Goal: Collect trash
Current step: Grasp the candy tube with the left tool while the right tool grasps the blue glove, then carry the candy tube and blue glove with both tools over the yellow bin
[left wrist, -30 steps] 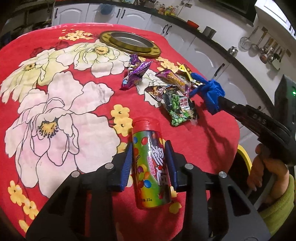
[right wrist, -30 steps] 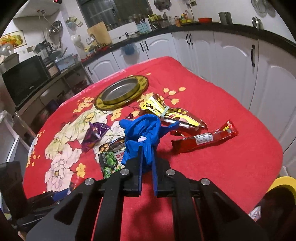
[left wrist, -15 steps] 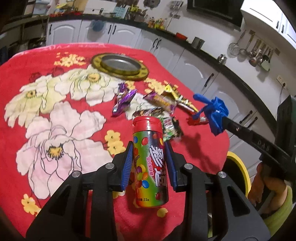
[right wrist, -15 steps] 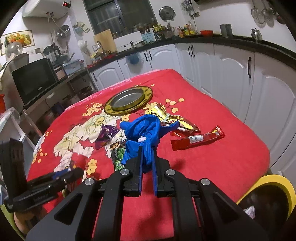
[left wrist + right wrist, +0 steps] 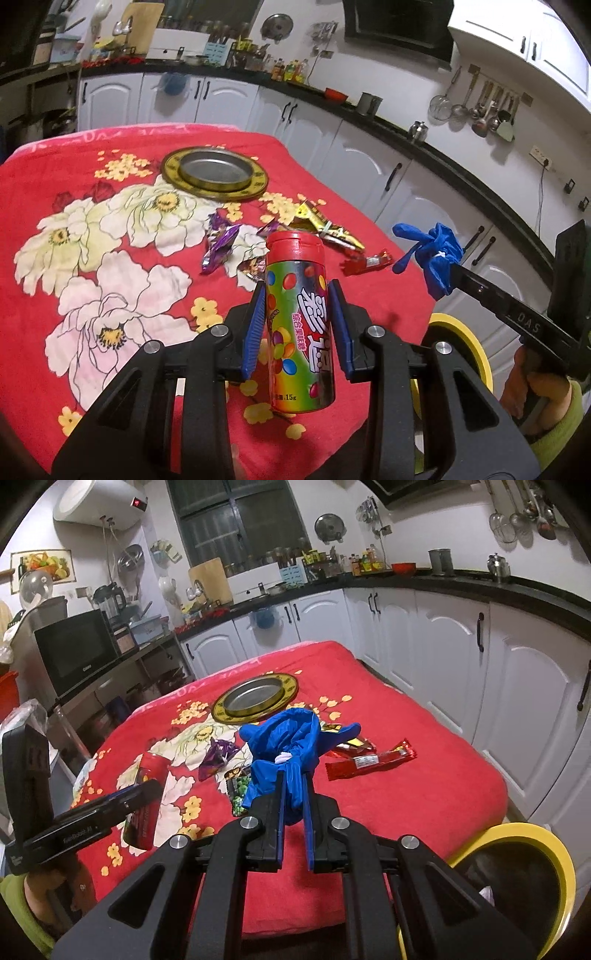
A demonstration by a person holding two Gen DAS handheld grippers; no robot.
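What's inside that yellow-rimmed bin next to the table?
In the right wrist view the yellow-rimmed bin looks dark inside, with a bit of pale crumpled trash near its wall. The rest is hidden by the right gripper and shadow.

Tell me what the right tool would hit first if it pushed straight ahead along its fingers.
Likely the green snack wrapper on the table just past the blue glove that the right tool holds; depth is uncertain.

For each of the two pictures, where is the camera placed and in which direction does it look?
Left wrist: on the left gripper, facing along its fingers at the candy tube; the person's right hand shows.
Right wrist: on the right gripper, facing the blue glove.
Both share the red tablecloth, metal plate and yellow bin.
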